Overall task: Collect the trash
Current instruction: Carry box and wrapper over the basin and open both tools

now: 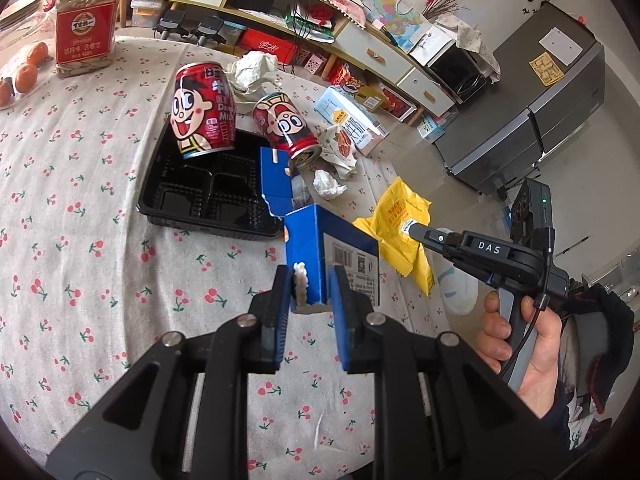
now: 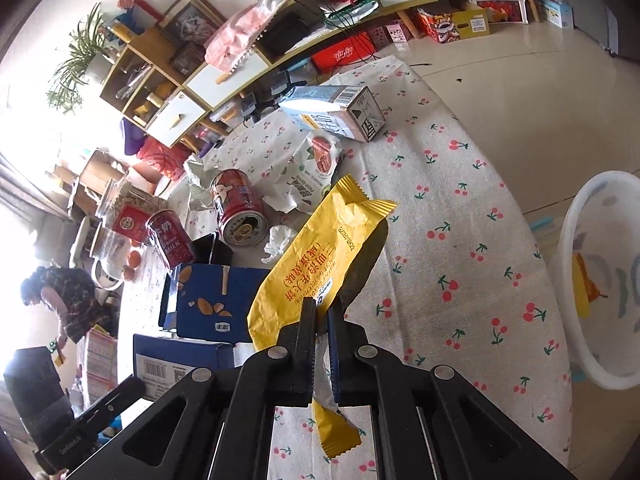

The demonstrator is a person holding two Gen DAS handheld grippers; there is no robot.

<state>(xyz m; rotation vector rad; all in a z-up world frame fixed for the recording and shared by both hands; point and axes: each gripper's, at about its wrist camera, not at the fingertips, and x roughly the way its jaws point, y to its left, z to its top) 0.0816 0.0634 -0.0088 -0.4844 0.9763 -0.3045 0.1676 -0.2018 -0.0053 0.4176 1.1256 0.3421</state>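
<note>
My left gripper [image 1: 311, 286] is shut on a torn blue carton [image 1: 320, 240] and holds it above the cherry-print tablecloth [image 1: 80, 240]. My right gripper [image 2: 321, 312] is shut on a yellow snack wrapper [image 2: 320, 256], held above the table; it also shows in the left wrist view [image 1: 400, 220]. Two red milk cans [image 1: 202, 112] [image 1: 286, 124], a black plastic tray [image 1: 200, 196], crumpled tissues [image 1: 328, 184], a printed snack bag [image 1: 342, 146] and a light blue milk box [image 2: 336, 112] lie on the table.
A white basin [image 2: 592, 280] with a yellow wrapper in it stands on the floor right of the table. A jar of seeds [image 1: 86, 20] and oranges [image 1: 26, 76] sit at the far left. A fridge [image 1: 540, 112] and low cabinets stand behind.
</note>
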